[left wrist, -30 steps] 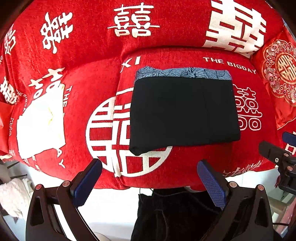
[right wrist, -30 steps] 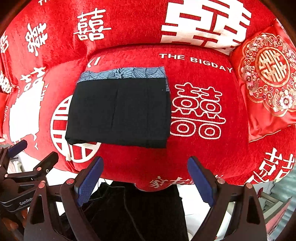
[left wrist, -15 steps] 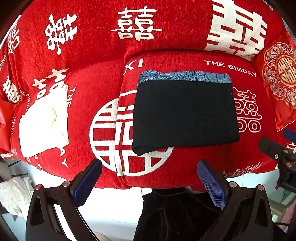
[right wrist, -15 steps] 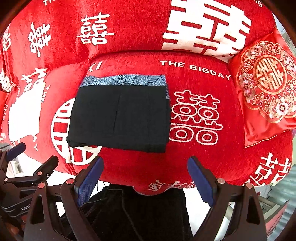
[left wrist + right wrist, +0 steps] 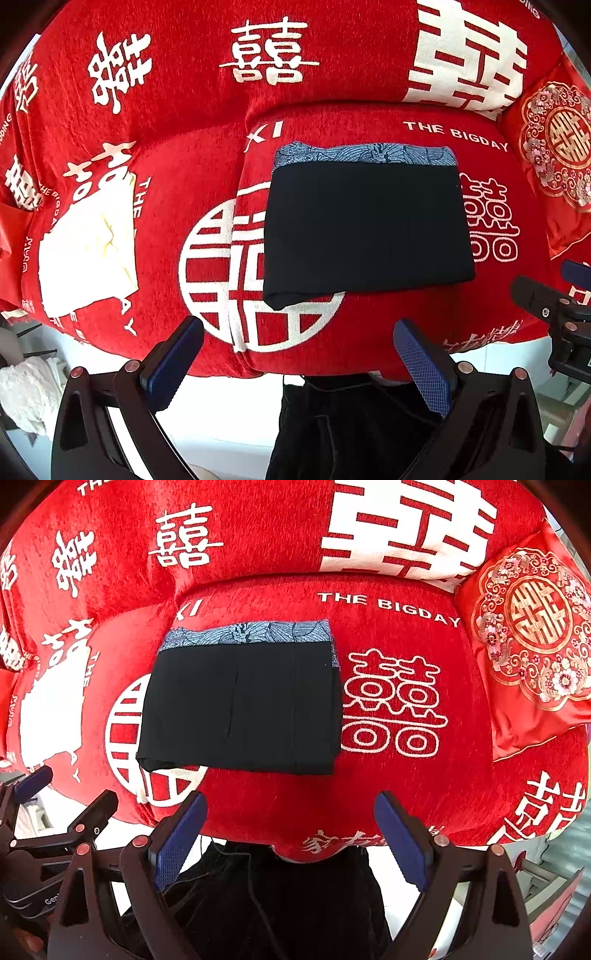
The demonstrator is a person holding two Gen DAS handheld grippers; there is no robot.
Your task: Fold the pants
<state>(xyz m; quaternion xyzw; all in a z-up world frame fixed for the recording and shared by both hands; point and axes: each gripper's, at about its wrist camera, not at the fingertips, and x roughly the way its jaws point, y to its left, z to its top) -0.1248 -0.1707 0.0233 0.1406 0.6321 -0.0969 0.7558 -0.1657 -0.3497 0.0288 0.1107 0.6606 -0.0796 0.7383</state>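
The black pants (image 5: pixel 367 225) lie folded into a flat rectangle on the red sofa seat (image 5: pixel 399 325), with a blue patterned waistband (image 5: pixel 365 154) showing along the far edge. They also show in the right wrist view (image 5: pixel 240 705). My left gripper (image 5: pixel 299 354) is open and empty, held off the seat's front edge, below the pants. My right gripper (image 5: pixel 290 829) is open and empty, also in front of the seat edge and apart from the pants. Each gripper shows at the edge of the other's view.
The sofa wears a red cover with white characters. A folded cream cloth (image 5: pixel 88 251) lies on the left seat. A red embroidered cushion (image 5: pixel 532 635) leans at the right. Dark clothing (image 5: pixel 273 901) hangs below the seat front. A white towel (image 5: pixel 26 391) sits low left.
Both grippers have drawn back slightly from the sofa, so the pants sit a little farther off and lower in both views. The pants have not moved.
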